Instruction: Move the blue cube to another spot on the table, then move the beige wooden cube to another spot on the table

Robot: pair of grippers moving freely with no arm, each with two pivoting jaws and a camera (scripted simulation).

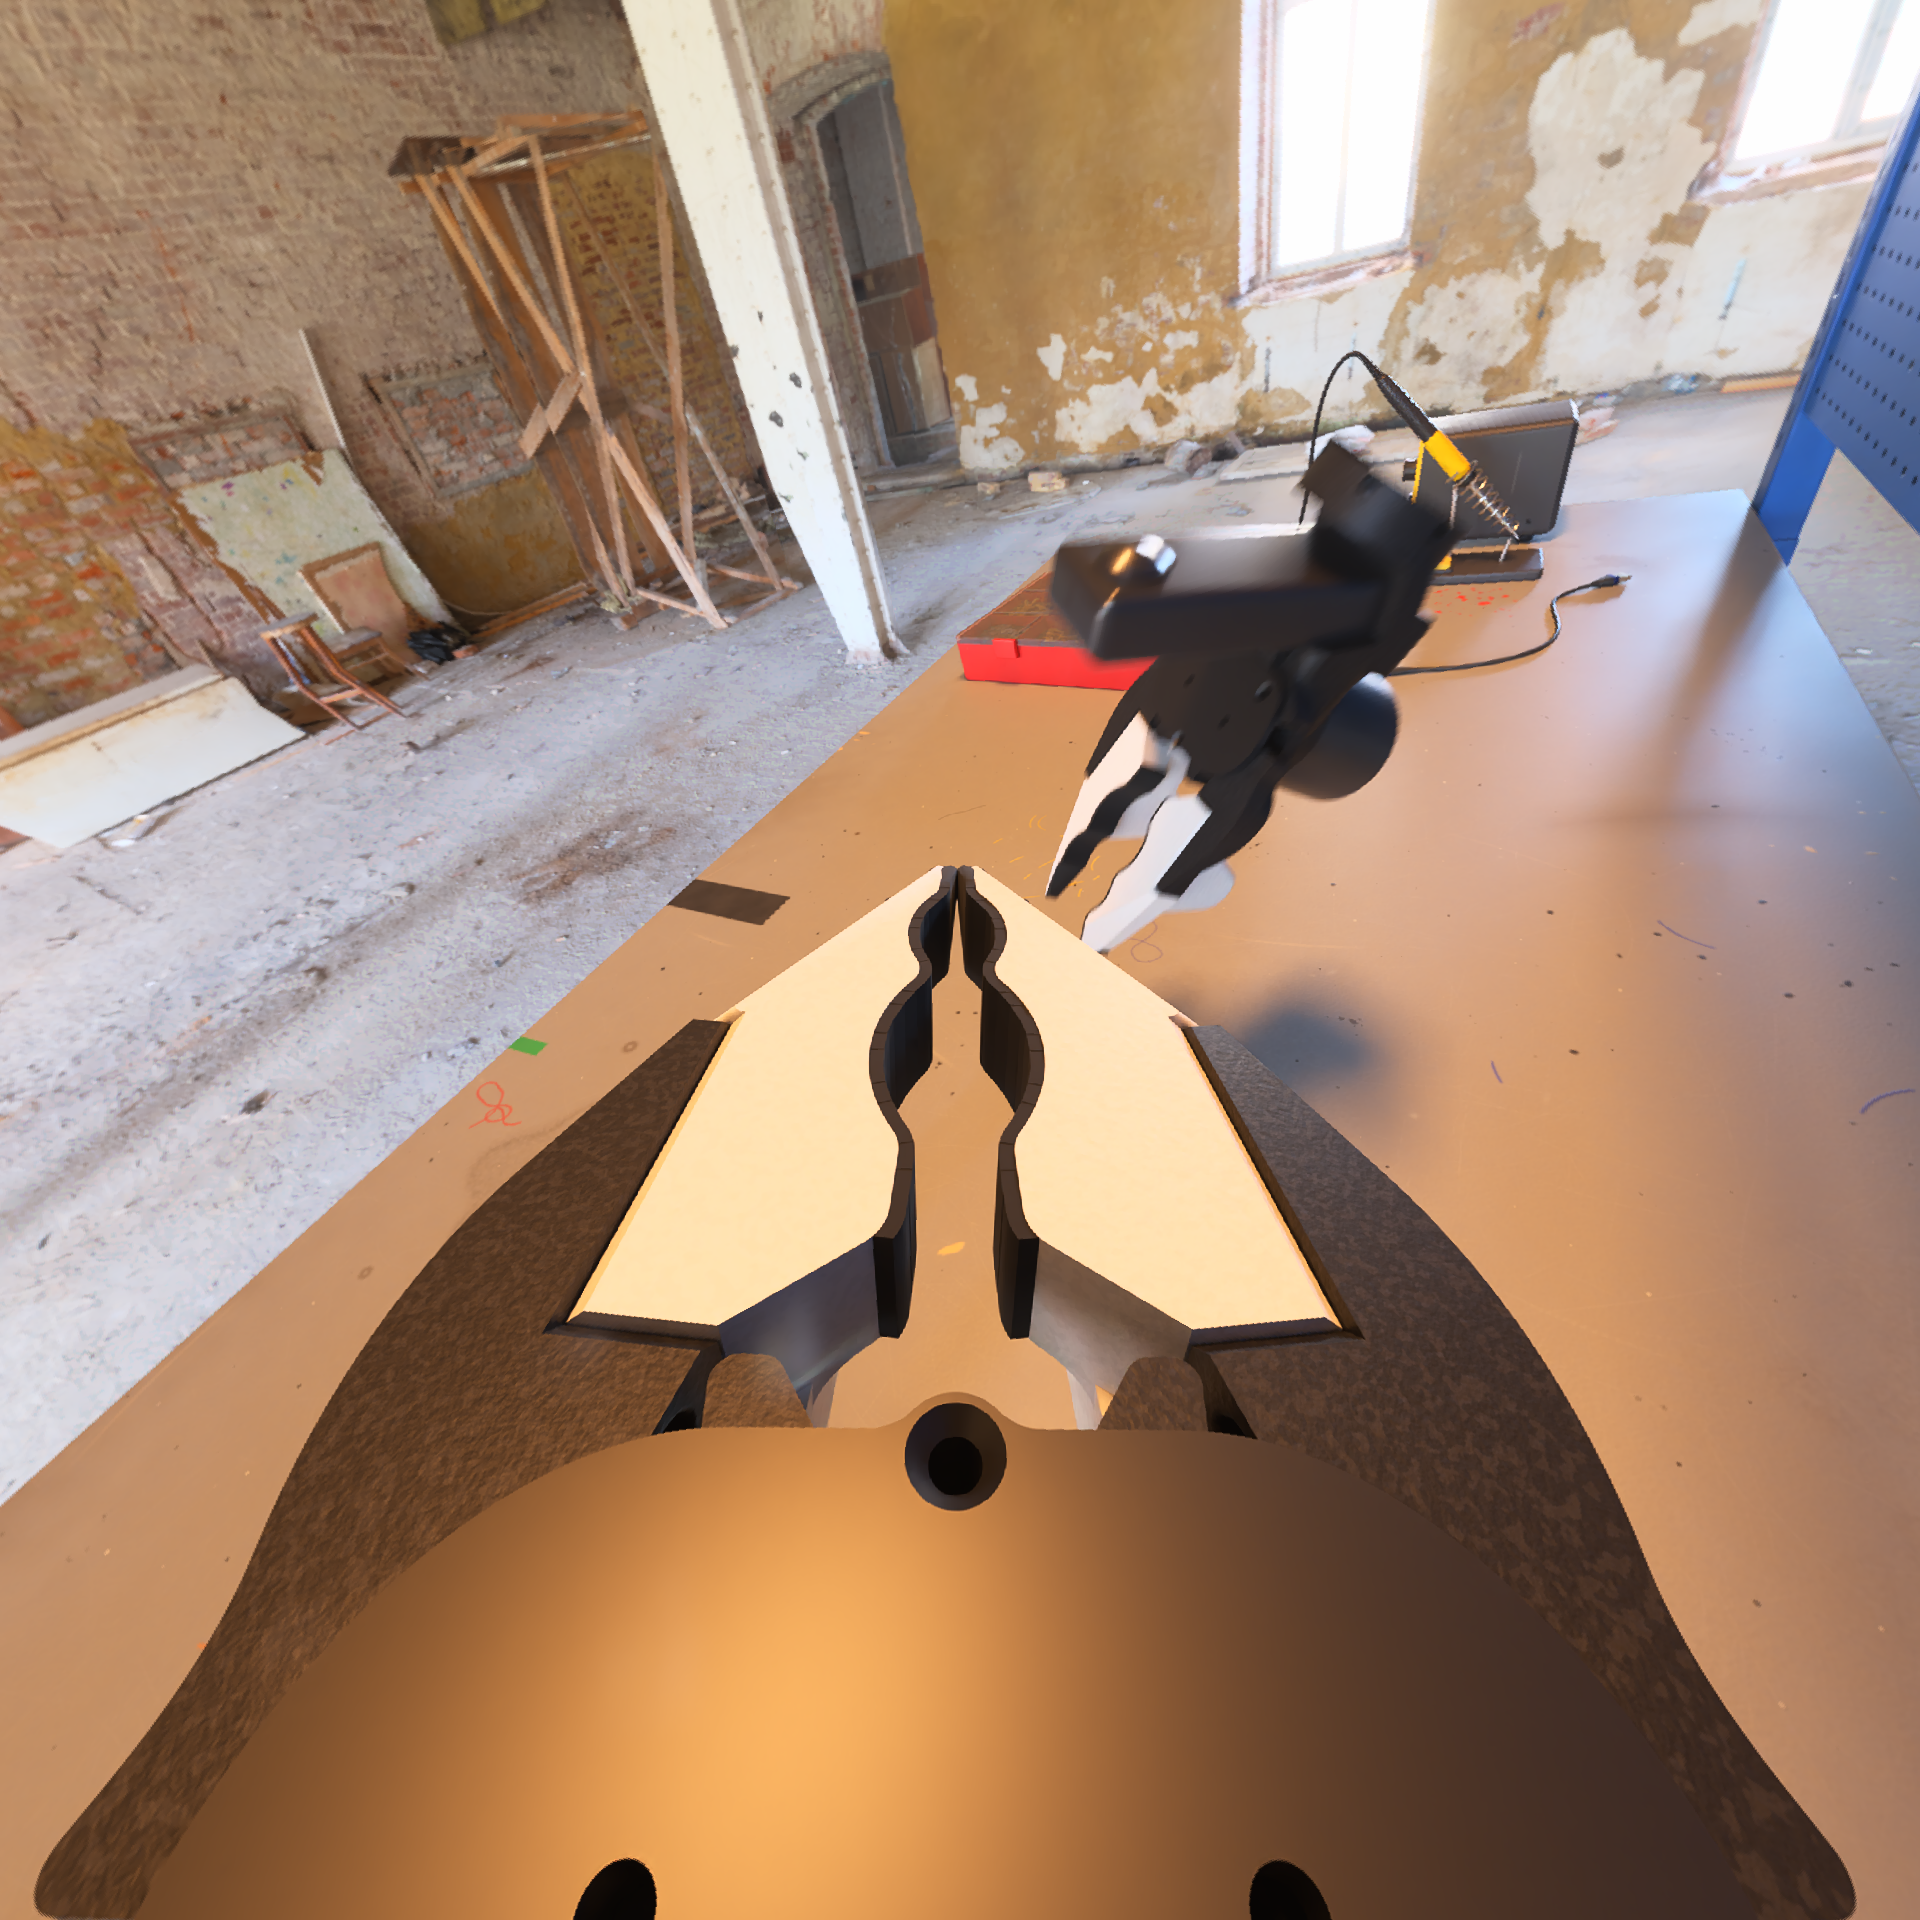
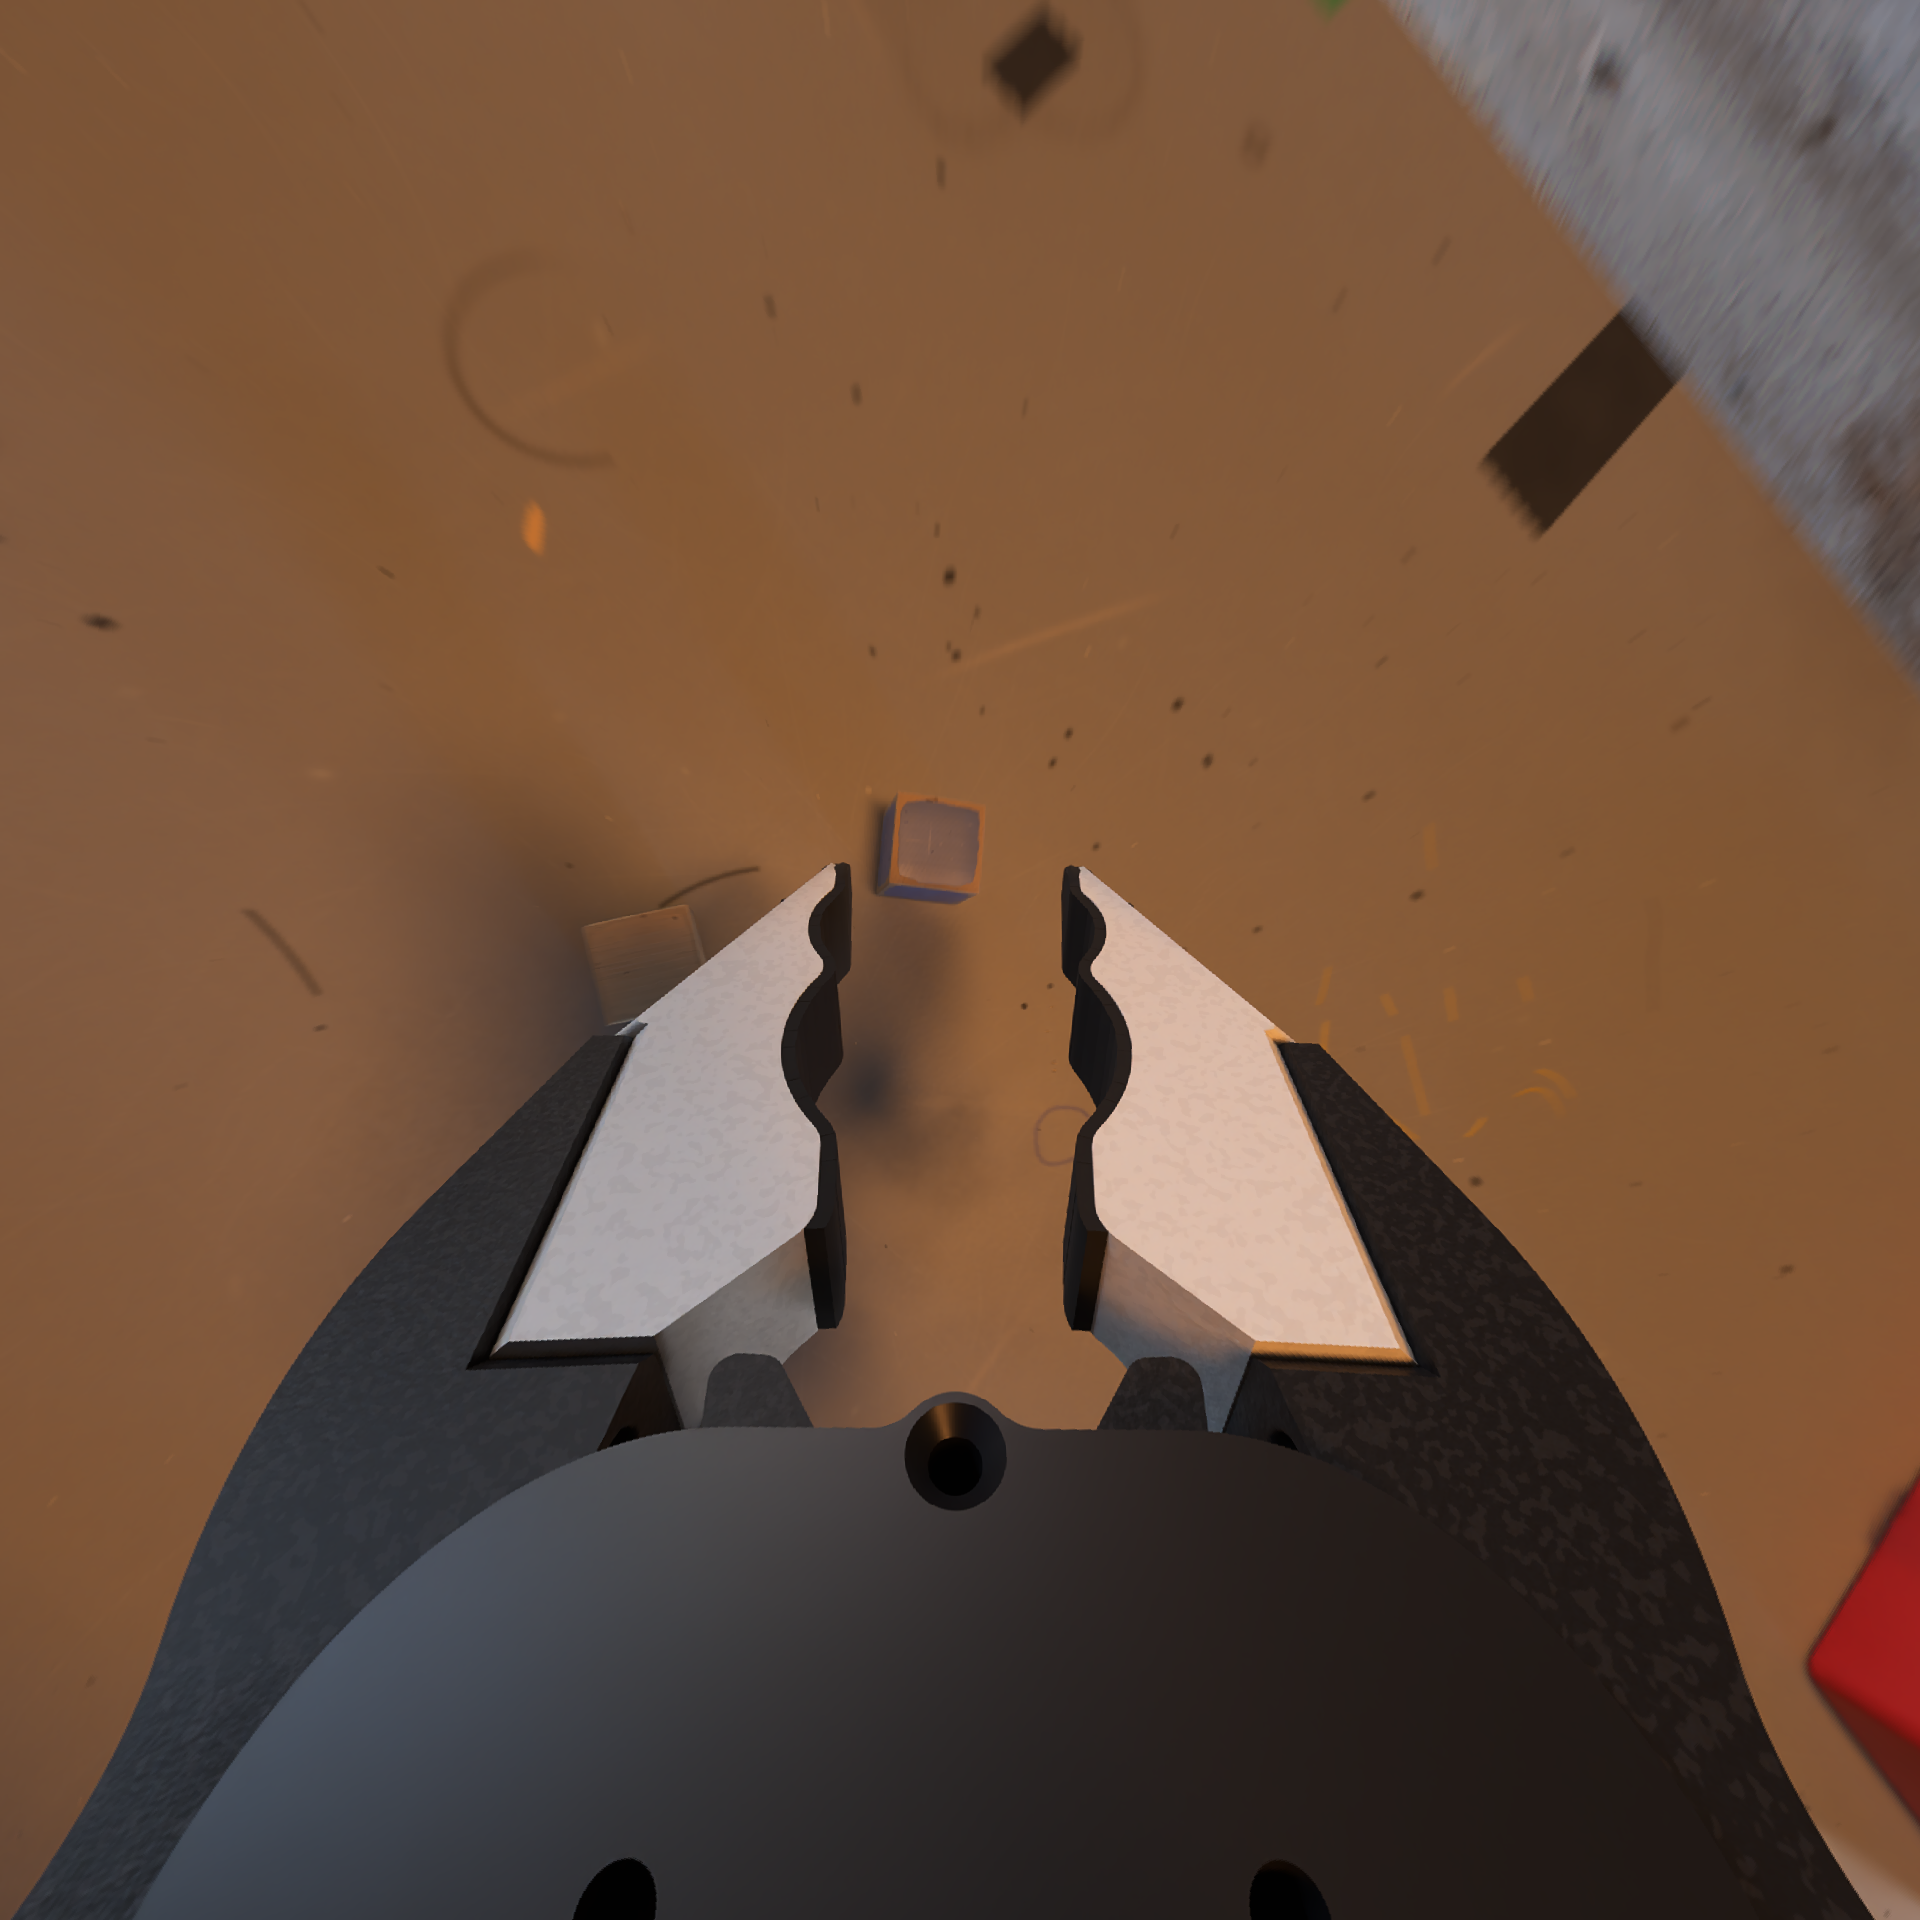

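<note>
So far, judging by what lies in front of me, neither move looks finished. In the right wrist view my right tongs (image 2: 956, 868) fill the lower half of the frame, jaws apart and holding nothing, pointed steeply down at the brown table (image 2: 312, 520). Just past their tips, at mid-frame, sits the blue cube (image 2: 930, 860), resting on the table and not touched by either finger; it lines up roughly with the gap, a little toward the left finger. The beige wooden cube (image 2: 642, 961) lies to the left of that, partly hidden behind my left finger, also on the table. Whether either has already been shifted I cannot tell. My guess is that I am about to take the blue cube, so both placings remain. In the left wrist view my left tongs (image 1: 956, 871) sit low in the frame, tips together and empty, while farther up at centre right the right tongs hover, blurred, with a red box (image 1: 1023, 660) beyond them.
</note>
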